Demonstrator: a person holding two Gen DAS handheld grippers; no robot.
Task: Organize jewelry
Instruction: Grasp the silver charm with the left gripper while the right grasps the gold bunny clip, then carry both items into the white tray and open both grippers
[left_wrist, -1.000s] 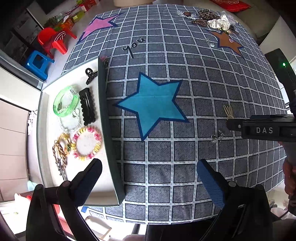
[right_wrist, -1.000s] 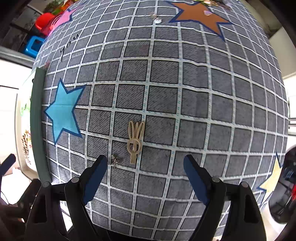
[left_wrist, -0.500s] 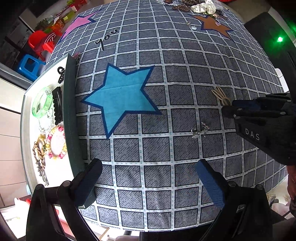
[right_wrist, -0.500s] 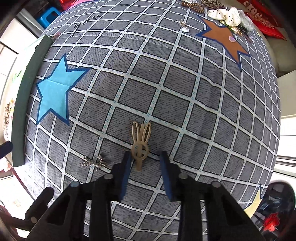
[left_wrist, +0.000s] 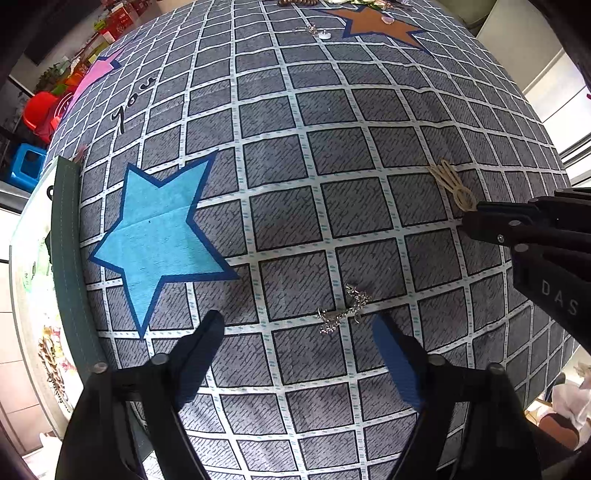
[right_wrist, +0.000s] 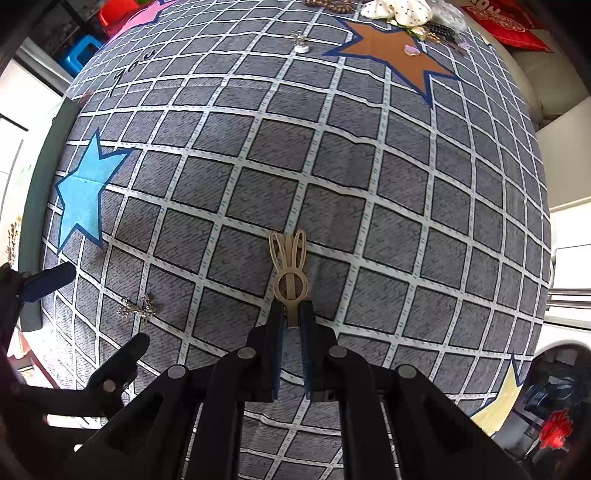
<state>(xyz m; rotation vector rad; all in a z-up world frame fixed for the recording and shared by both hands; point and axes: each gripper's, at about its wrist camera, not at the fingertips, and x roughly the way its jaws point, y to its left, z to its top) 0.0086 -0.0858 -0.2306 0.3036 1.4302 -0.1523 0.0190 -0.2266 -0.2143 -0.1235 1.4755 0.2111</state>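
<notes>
A grey checked tablecloth (right_wrist: 332, 166) with a blue star (left_wrist: 155, 240) and an orange star (right_wrist: 391, 51) filled both views. At lower centre of the right wrist view, the right gripper (right_wrist: 291, 325) pinched the stem of a gold rabbit-shaped hair clip (right_wrist: 290, 273). The left gripper (left_wrist: 299, 339) hung spread wide just below a small silver chain piece (left_wrist: 343, 308), at lower centre.
</notes>
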